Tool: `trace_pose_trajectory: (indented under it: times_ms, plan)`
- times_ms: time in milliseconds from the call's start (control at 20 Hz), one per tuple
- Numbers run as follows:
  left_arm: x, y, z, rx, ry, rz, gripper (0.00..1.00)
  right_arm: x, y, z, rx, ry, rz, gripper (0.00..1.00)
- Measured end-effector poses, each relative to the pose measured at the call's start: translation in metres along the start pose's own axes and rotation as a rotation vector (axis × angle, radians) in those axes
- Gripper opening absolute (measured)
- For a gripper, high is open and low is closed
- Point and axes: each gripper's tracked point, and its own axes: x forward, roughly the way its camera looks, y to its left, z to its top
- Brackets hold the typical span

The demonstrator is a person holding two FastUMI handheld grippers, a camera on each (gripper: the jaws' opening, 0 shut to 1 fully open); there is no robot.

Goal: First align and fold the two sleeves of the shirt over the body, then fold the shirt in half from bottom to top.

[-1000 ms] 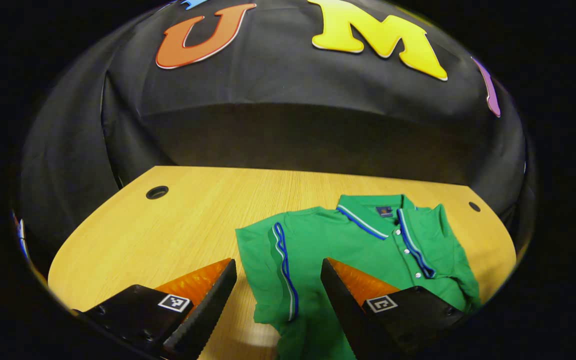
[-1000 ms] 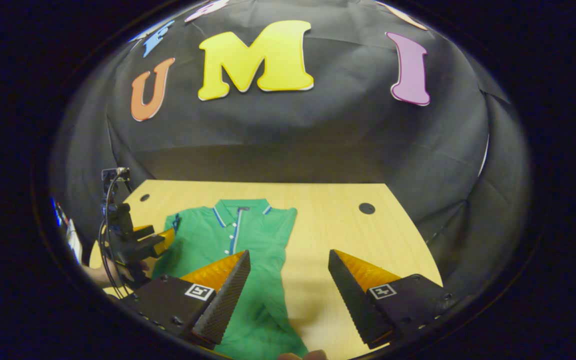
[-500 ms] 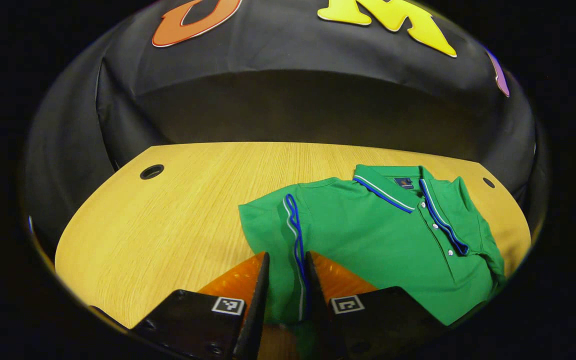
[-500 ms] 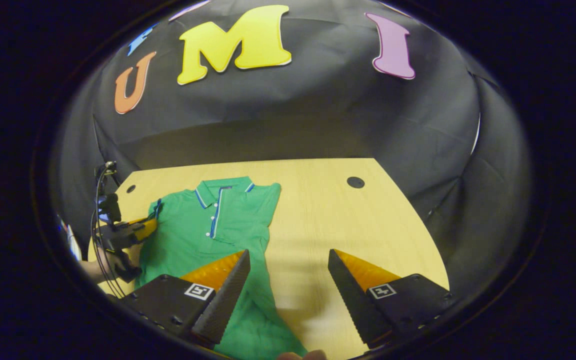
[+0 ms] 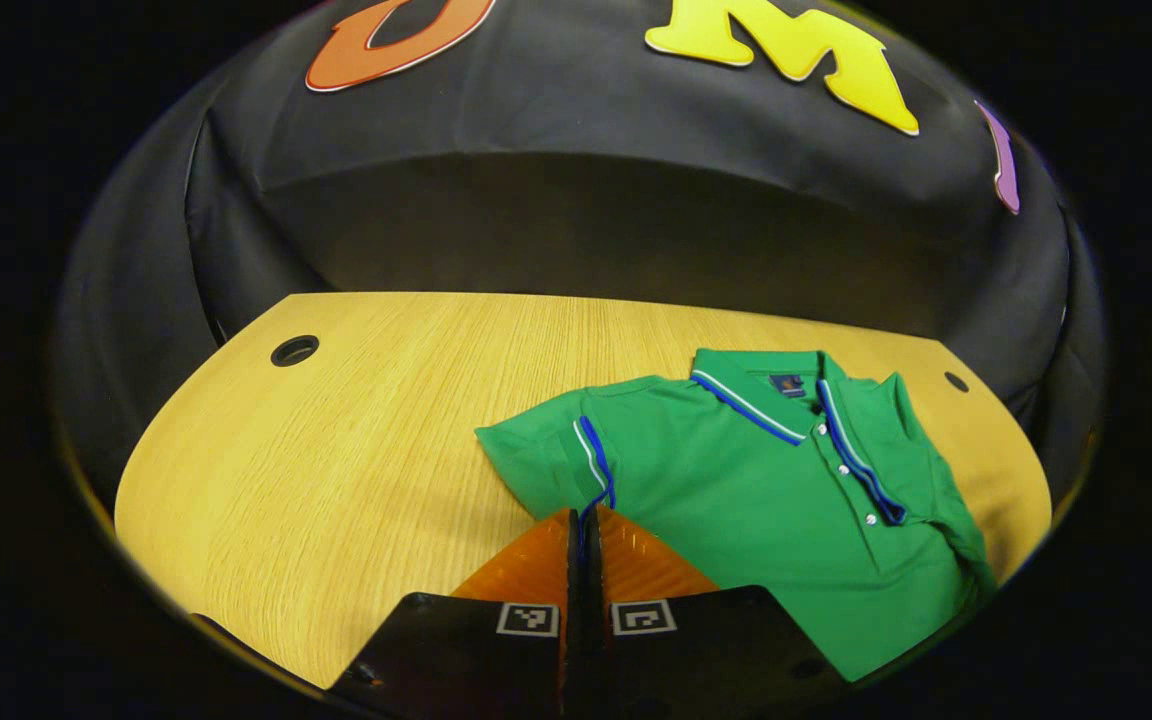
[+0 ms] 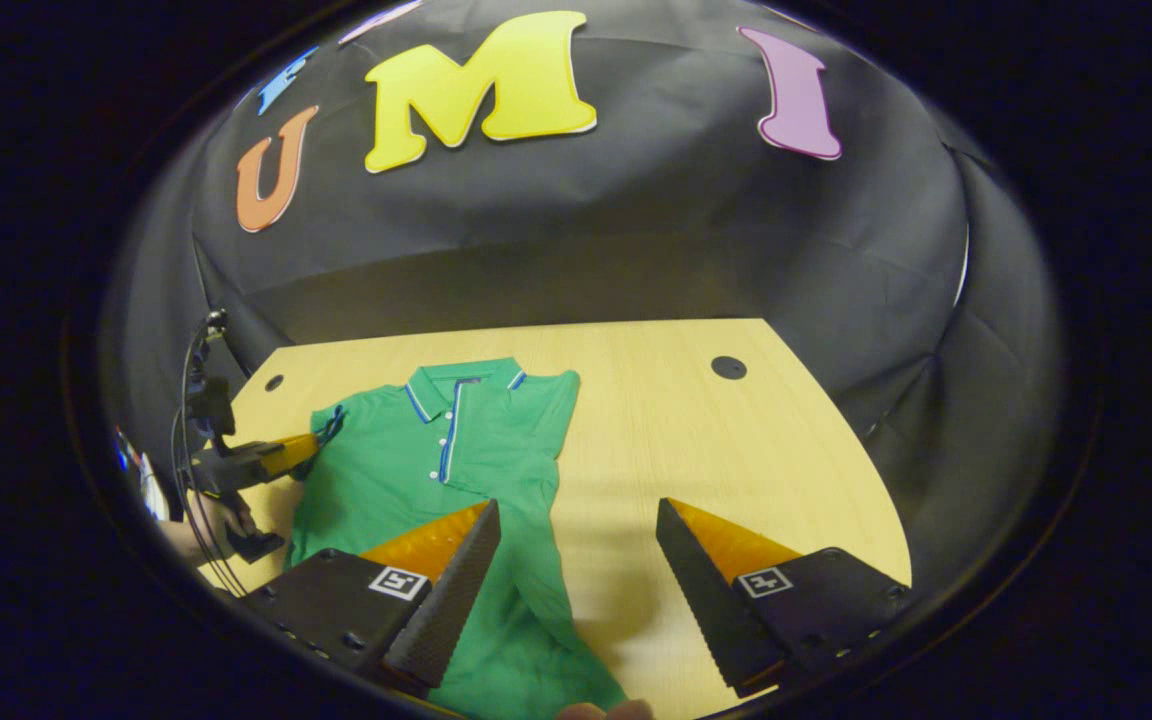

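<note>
A green polo shirt (image 5: 756,480) with blue and white trim lies collar-away on the wooden table (image 5: 336,450). In the left gripper view my left gripper (image 5: 584,522) is shut on the striped cuff of the shirt's left sleeve (image 5: 546,455), which is lifted a little off the table. The right gripper view shows the shirt (image 6: 416,460) at left, with its right sleeve folded over the body. My right gripper (image 6: 576,530) hangs open over the shirt's right edge and bare table, holding nothing. The left gripper (image 6: 281,455) appears there at the far left, pinching the sleeve cuff.
Two round cable holes sit in the table top, one at the far left (image 5: 294,350) and one at the far right (image 5: 956,381) in the left gripper view. Black cloth walls the booth behind and beside the table. A hand and cables (image 6: 201,500) show at the far left of the right gripper view.
My left gripper went from wide open to shut on the sleeve cuff and drew it slightly up. My right gripper stayed open and shifted only a little.
</note>
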Motion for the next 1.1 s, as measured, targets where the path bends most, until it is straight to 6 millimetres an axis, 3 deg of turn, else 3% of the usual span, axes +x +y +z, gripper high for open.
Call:
trace_pose_trajectory:
  times_ms: [200,400,550,750,800,900,1000,1100]
  plan:
    - [-0.015,-0.012,0.026,-0.013,-0.039,-0.037,0.06,-0.003,0.001,-0.003,0.03,0.006,0.006,0.93]
    - [-0.026,-0.044,0.052,-0.005,-0.063,-0.069,0.06,-0.011,0.002,0.003,0.041,-0.015,0.011,0.96]
    - [-0.029,-0.078,0.064,-0.001,-0.068,-0.09,0.06,-0.022,-0.003,0.01,0.05,-0.045,0.007,0.93]
    - [-0.015,-0.125,0.05,0.006,-0.021,-0.118,0.07,-0.036,-0.024,0.008,0.081,-0.058,-0.022,0.96]
    - [-0.009,-0.133,0.044,0.001,-0.007,-0.115,0.07,-0.04,-0.032,0.007,0.086,-0.059,-0.033,0.93]
    - [0.001,-0.146,0.03,0.001,0.024,-0.108,0.09,-0.046,-0.046,0.002,0.098,-0.056,-0.056,0.96]
    - [0.008,-0.159,0.018,0.007,0.055,-0.124,0.13,-0.051,-0.057,-0.003,0.108,-0.048,-0.075,0.96]
    - [0.006,-0.166,0.012,0.013,0.067,-0.139,0.27,-0.051,-0.065,-0.004,0.115,-0.046,-0.086,0.96]
